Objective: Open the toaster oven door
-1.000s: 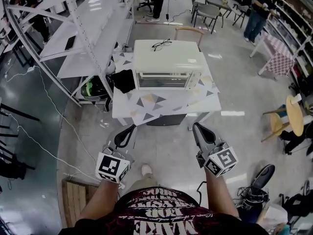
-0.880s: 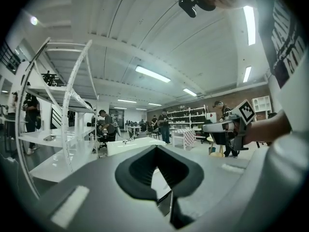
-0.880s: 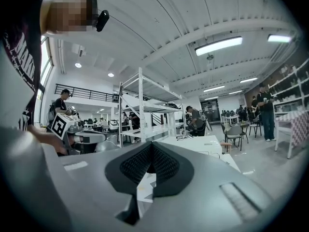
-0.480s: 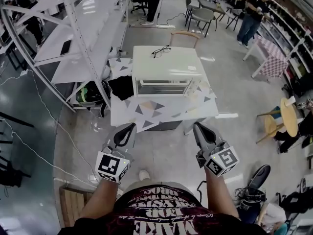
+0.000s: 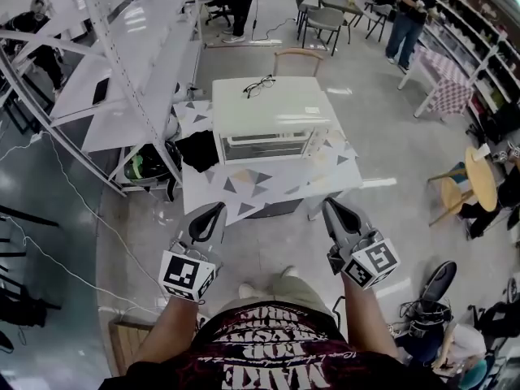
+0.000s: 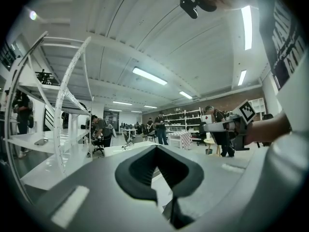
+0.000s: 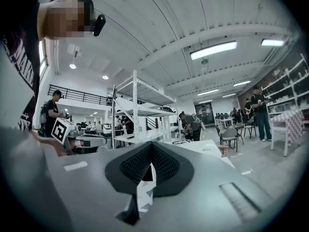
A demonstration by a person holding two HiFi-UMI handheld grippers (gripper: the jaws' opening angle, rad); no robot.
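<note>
**Both hand-held grippers empty, short of the bench; oven door shut**

The toaster oven [image 5: 268,116] stands toward the far edge of the bench [image 5: 244,187], its door [image 5: 264,146] facing the near edge and lying flat against the oven front. A pair of glasses [image 5: 258,85] lies on the oven's top, near its far edge. A black bundle [image 5: 197,149] sits at the bench's left edge, just beside the oven. A triangle-patterned cover spreads over the bench top.

The left hand-held gripper [image 5: 213,212] and the right hand-held gripper [image 5: 330,208] are both held over the floor, short of the bench's near edge and well apart from the oven. They point forward toward the bench, one on each side of the person's body.

In the left gripper view, the left hand-held gripper's [image 6: 155,148] jaws meet at their tips with nothing between them. In the right gripper view, the right hand-held gripper's [image 7: 151,146] jaws are likewise together and hold nothing.

A wooden chair [image 5: 297,58] stands behind the bench's far edge. A white shelving rack [image 5: 130,63] runs along the left of the room, beside the bench.
</note>
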